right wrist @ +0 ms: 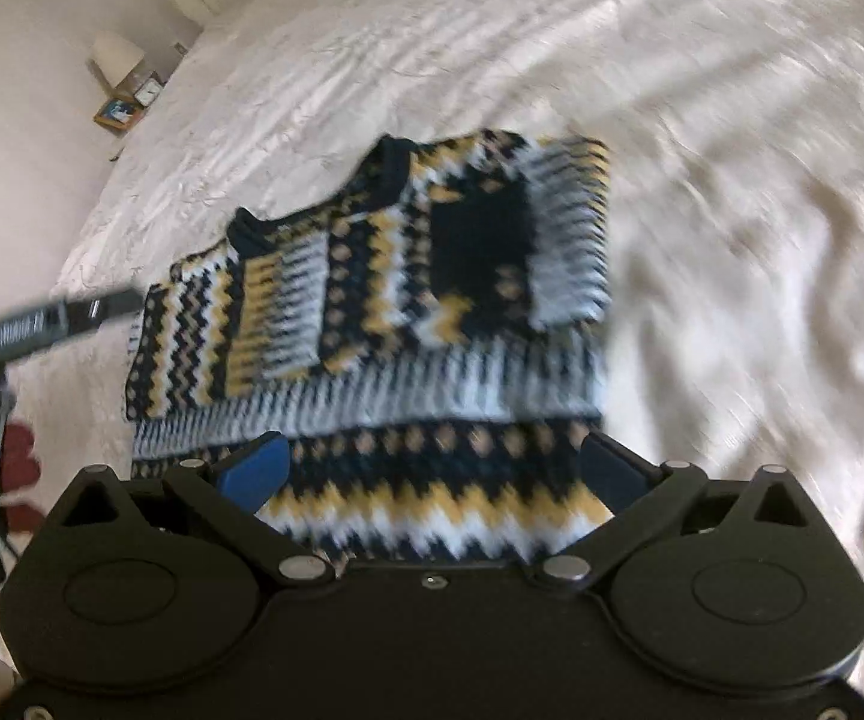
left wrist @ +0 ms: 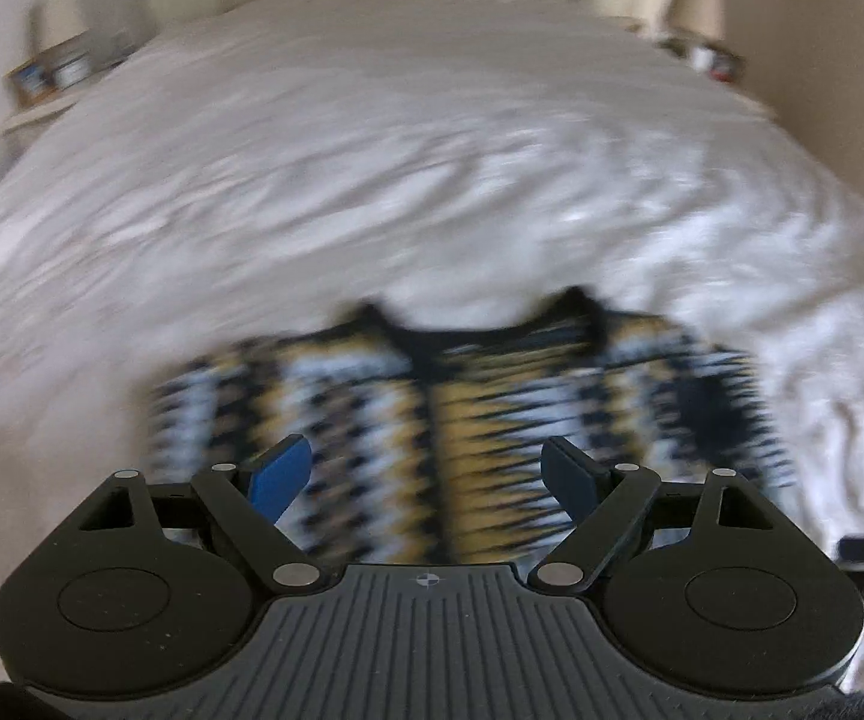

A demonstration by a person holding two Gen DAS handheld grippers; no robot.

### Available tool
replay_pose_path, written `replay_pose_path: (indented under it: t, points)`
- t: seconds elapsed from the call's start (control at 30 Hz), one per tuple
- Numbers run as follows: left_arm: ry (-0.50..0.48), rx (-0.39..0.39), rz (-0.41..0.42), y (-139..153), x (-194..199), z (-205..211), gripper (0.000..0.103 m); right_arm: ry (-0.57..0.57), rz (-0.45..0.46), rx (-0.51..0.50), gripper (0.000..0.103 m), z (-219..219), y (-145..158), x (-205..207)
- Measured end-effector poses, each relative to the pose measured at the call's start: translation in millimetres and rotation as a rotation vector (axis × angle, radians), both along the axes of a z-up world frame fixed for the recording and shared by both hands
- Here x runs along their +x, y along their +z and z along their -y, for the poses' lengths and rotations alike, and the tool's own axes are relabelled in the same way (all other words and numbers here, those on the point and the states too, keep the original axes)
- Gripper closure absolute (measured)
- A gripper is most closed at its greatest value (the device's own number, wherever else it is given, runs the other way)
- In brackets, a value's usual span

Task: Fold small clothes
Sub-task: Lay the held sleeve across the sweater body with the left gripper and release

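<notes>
Both grippers' jaws apart above zigzag-knit sweater [right wrist: 372, 300] on wrinkled white bedspread [right wrist: 732, 120].

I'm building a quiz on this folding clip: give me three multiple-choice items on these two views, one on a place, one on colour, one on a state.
1. Where does the patterned sweater lie?
A. on the white bedspread
B. on a wooden floor
C. in a basket

2. Which colours make up its knit?
A. red and green
B. navy, yellow and white
C. plain grey

3. How does the left gripper stand?
A. shut on a sleeve
B. shut on nothing
C. open above the sweater

Answers:
1 A, white crumpled cover surrounds the sweater in both views.
2 B, zigzag bands show those colours.
3 C, its blue pads stand wide apart with the knit below them.
</notes>
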State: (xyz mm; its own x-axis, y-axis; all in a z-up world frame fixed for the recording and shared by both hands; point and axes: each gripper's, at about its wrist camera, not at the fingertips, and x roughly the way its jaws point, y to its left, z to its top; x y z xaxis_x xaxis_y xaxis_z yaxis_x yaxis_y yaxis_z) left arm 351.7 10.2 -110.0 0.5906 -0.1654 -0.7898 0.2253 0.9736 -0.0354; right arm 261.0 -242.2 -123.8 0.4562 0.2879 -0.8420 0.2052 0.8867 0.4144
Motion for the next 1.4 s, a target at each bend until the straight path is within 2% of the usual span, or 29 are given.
replay_pose_path:
  t: [0.17, 0.27, 0.4, 0.6, 0.67, 0.7, 0.73, 0.8, 0.97, 1.0, 1.07, 1.1, 1.13, 1.2, 1.23, 1.27, 1.4]
  points:
    - [0.112, 0.013, -0.039, -8, 12, -54, 0.020, 0.019, 0.048, -0.020, 0.001, -11, 7, 33]
    - [0.137, 0.016, -0.055, -15, 22, -72, 0.020, 0.018, 0.064, -0.042, 0.001, -12, 8, 52]
    - [0.138, 0.015, -0.083, -32, 39, -79, 0.020, 0.024, 0.065, -0.057, 0.001, -6, 1, 75]
    - [0.131, 0.068, -0.155, -74, 63, -78, 0.019, 0.032, 0.039, -0.089, 0.001, 6, -18, 104]
    - [0.132, 0.076, -0.193, -91, 68, -81, 0.017, 0.036, 0.024, -0.092, 0.001, 11, -27, 113]
    - [0.135, 0.071, -0.199, -96, 69, -83, 0.012, 0.040, 0.015, -0.095, 0.001, 12, -31, 117]
    - [0.141, 0.066, -0.200, -100, 70, -84, 0.007, 0.044, 0.007, -0.096, 0.001, 13, -35, 121]
    - [0.150, 0.056, -0.201, -104, 71, -88, 0.004, 0.047, -0.009, -0.092, 0.001, 16, -44, 129]
    - [0.146, 0.040, -0.192, -100, 67, -93, 0.005, 0.037, -0.043, -0.054, 0.001, 18, -62, 139]
    - [0.148, 0.035, -0.188, -99, 66, -94, 0.006, 0.037, -0.056, -0.052, 0.003, 17, -64, 140]
    - [0.154, 0.032, -0.180, -94, 63, -95, 0.006, 0.033, -0.090, -0.070, 0.025, 13, -66, 142]
    - [0.155, 0.029, -0.173, -92, 61, -96, 0.006, 0.029, -0.103, -0.090, 0.031, 12, -65, 143]
    - [0.155, 0.024, -0.166, -89, 59, -96, 0.006, 0.031, -0.106, -0.107, 0.044, 10, -62, 144]
    - [0.156, 0.021, -0.149, -82, 56, -95, 0.006, 0.041, -0.100, -0.126, 0.062, 8, -55, 144]
    - [0.155, 0.020, -0.139, -78, 54, -95, 0.006, 0.051, -0.077, -0.122, 0.082, 8, -48, 142]
    - [0.153, 0.019, -0.128, -74, 52, -94, 0.006, 0.061, -0.047, -0.119, 0.084, 7, -41, 141]
    - [0.137, 0.006, -0.097, -59, 52, -89, 0.006, 0.094, 0.066, -0.181, 0.085, 6, -8, 132]
